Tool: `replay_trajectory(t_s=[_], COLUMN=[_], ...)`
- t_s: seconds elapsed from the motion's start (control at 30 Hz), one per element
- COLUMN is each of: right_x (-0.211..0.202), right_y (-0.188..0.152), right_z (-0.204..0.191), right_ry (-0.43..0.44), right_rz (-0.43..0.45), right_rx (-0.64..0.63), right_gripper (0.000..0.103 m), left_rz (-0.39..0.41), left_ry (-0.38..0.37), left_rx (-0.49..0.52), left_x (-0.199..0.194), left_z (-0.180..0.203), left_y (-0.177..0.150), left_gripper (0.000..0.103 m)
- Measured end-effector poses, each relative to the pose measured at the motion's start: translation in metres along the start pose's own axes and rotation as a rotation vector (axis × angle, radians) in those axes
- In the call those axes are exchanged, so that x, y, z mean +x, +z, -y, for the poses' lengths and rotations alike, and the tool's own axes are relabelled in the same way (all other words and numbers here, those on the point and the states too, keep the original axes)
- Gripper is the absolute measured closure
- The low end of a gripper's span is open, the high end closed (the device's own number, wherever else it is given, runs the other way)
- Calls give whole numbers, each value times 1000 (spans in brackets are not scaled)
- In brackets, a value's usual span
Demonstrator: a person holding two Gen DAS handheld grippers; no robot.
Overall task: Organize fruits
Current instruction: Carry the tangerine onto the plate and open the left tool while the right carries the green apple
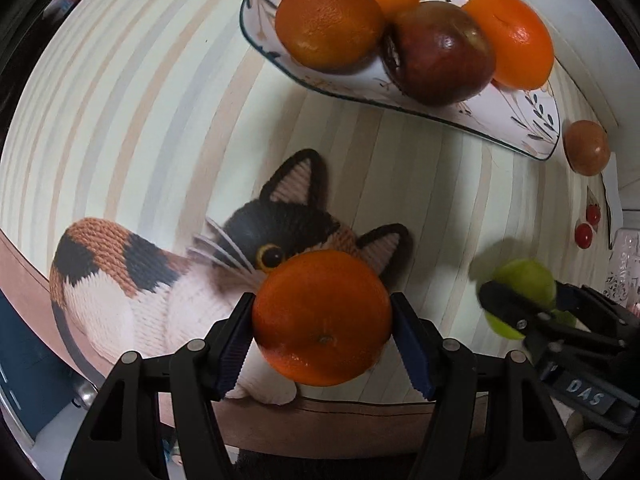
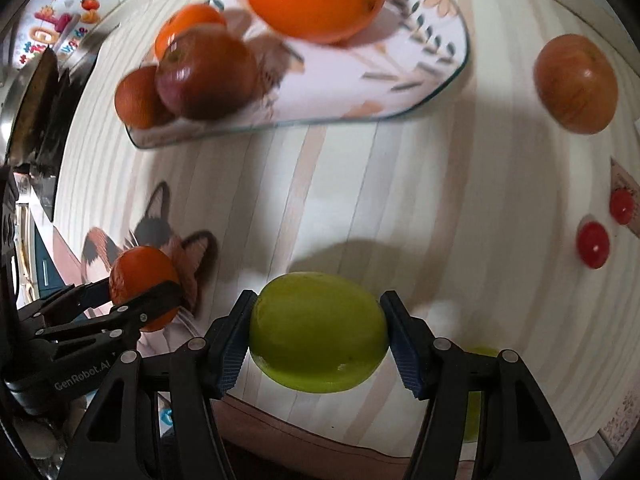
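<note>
Here, "GenRobot.AI" on left gripper point(image 2: 146, 300), "DAS" on right gripper point(image 1: 520, 304)

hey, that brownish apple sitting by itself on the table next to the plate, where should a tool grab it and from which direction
Grip the lone apple across its widest middle, coming down from above. It is round and smooth and sits free on the table, apart from the plate, so both sides look open for the fingers.

Oranges point(image 1: 322, 316): four. Apples point(image 1: 438, 52): three. Plate point(image 1: 532, 128): one.
</note>
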State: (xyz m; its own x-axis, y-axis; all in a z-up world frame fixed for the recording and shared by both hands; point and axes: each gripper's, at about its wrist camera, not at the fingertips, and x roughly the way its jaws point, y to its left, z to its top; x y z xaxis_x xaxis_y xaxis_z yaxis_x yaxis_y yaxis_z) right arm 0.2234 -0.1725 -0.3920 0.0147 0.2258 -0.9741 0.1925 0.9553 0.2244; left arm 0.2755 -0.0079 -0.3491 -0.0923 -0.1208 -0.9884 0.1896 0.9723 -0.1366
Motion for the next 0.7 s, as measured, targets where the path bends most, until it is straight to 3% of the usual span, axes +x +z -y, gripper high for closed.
replay_trajectory(t_s=[0.43,0.7], right_x=[-4,-70], right_y=[2,30], right_z=[-17,-14], right_ry=[-20,42], right_rz=[34,181], right_rx=[-16,53], right_gripper=[38,38], left_rz=[25,134], left_ry=[-11,-82], left_rx=[-5,-6], left_x=[-13,-80], left_z=[-10,-8], left_y=[-11,4], left_gripper=[39,39])
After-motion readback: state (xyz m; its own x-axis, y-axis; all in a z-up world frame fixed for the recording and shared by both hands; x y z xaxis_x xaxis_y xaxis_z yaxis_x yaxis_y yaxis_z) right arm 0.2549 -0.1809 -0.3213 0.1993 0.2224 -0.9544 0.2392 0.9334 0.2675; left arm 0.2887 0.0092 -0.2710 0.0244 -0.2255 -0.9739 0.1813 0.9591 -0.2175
